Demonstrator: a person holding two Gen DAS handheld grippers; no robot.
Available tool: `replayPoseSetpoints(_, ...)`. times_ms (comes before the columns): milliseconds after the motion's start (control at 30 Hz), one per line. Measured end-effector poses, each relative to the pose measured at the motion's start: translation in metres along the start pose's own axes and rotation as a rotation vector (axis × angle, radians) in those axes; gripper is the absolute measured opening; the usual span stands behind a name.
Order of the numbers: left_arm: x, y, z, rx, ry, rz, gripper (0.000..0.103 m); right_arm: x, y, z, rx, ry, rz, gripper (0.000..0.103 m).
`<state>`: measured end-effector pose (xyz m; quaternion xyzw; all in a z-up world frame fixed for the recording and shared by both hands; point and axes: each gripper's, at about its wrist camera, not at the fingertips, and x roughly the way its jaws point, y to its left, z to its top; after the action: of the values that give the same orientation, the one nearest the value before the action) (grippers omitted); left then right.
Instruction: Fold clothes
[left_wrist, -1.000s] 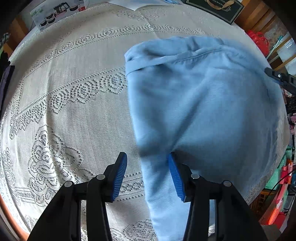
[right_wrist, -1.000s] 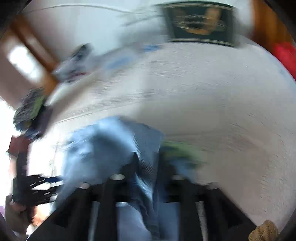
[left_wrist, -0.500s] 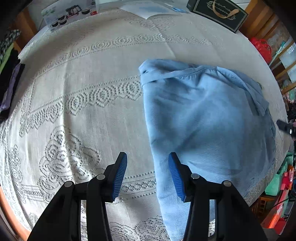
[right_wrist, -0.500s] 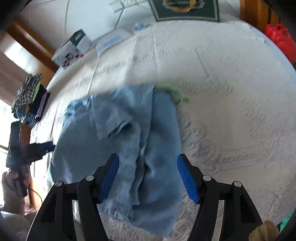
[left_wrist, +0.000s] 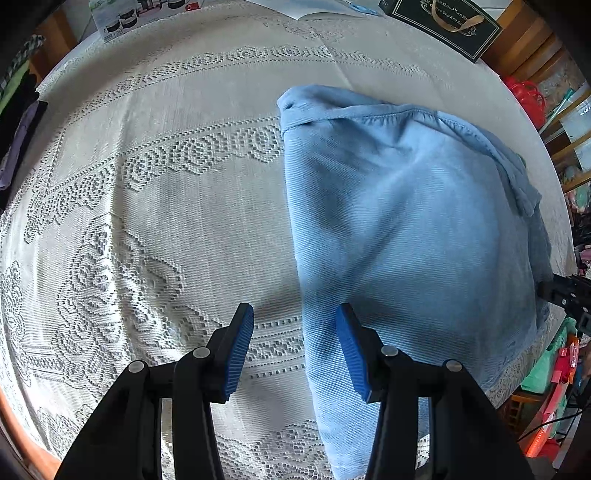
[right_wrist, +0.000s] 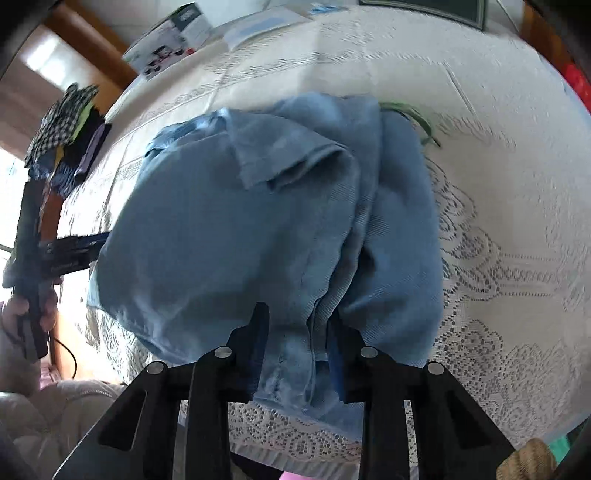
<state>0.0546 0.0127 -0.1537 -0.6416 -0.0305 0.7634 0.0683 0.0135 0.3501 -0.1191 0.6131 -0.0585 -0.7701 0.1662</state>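
- Closing my right gripper (right_wrist: 295, 343) on the near hem of the blue shirt (right_wrist: 229, 229); jaws are coming together with bunched hem layers between them, pads look not fully pressed yet.
- Shirt lies on the lace tablecloth (left_wrist: 155, 206), near the table's edge closest to me, roughly halved lengthwise already; a sleeve flap (right_wrist: 288, 155) sits folded on top, something green (right_wrist: 417, 114) peeks out at the far end.
- My left gripper (left_wrist: 293, 347) hangs apart and empty, straddling the shirt's long edge (left_wrist: 295, 229): one pad over bare cloth, the other over blue fabric, nothing pinched.
- Judgement: step in hand is grabbing the near end to fold it toward the collar (left_wrist: 299, 107).
- To do it well: catch all stacked layers at the hem, not just the top one, otherwise the lower layers stay behind and the fold skews.
- Left should drop and pinch the same hem line at its corner so both ends lift level.
- Watch that neither pad snags the lace; it would drag with the shirt.
- Carry low and lay the hem square on the shoulder line, keeping the sleeve flap tucked inside.
- Risk: right view is blurred, grip depth hard to confirm; a shallow bite may slip.
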Motion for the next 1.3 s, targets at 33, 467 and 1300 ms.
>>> replayPoseSetpoints(33, 0.001, -0.001, -0.001, 0.0, 0.0, -0.004, 0.047, 0.003, -0.002, 0.001, 0.01, 0.0, 0.003, 0.03)
replayPoseSetpoints(467, -0.024, -0.043, -0.013, 0.075, -0.051, -0.053, 0.047, -0.031, -0.076, -0.037, 0.217, 0.01, -0.125, 0.02)
replayPoseSetpoints(1300, 0.002, -0.079, -0.012, 0.162, -0.022, 0.068, 0.024, -0.011, -0.002, 0.065, -0.32, -0.141, -0.196, 0.0)
